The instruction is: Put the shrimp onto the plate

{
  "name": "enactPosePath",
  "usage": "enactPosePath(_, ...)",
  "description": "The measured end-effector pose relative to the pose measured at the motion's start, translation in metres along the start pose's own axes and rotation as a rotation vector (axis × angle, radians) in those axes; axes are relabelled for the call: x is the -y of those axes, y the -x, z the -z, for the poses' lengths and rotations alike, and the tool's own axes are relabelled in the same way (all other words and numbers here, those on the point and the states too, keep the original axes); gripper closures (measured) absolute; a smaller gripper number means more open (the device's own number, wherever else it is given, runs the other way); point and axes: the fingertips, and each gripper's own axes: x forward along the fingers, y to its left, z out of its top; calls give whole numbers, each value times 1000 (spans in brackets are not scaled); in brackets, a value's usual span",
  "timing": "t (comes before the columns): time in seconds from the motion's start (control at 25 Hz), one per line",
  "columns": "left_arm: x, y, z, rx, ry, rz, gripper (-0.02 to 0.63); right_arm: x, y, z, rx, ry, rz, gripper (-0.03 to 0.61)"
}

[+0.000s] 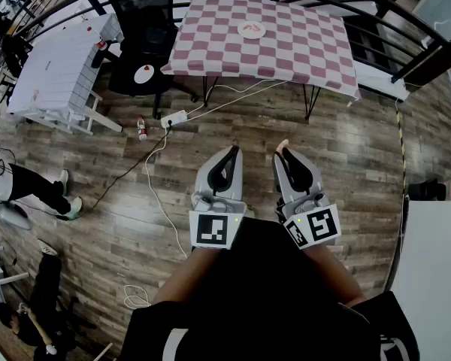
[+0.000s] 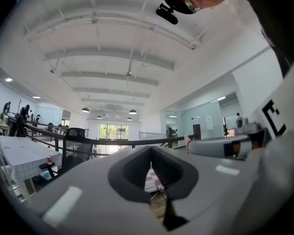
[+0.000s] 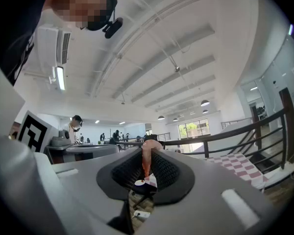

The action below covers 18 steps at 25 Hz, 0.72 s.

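Observation:
A pink shrimp is pinched between the jaws of my right gripper; in the head view its tip shows as the shrimp at the end of the right gripper. My left gripper is held beside it, shut with nothing in it; the left gripper shows only a thin slit between its jaws. The white plate lies far ahead on the checkered table, well beyond both grippers, and the plate shows small between the right jaws.
Wood floor lies between me and the table. A white cable and power strip trail across it, with a bottle nearby. A black chair and a white table stand at the left; a black railing runs behind.

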Motion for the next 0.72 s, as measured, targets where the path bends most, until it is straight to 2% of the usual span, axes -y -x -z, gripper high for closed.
enactPosePath(0.2, -16, -23, 7, 22, 29, -17, 606, 24, -14, 4, -13, 7, 13, 523)
enactPosePath(0.4, -46, -59, 16, 24, 36, -25, 606, 56, -37, 8, -29, 17, 68, 523)
enactPosePath(0.72, -102, -142, 19, 48, 63, -13, 606, 99, -137, 14, -76, 29, 71, 523)
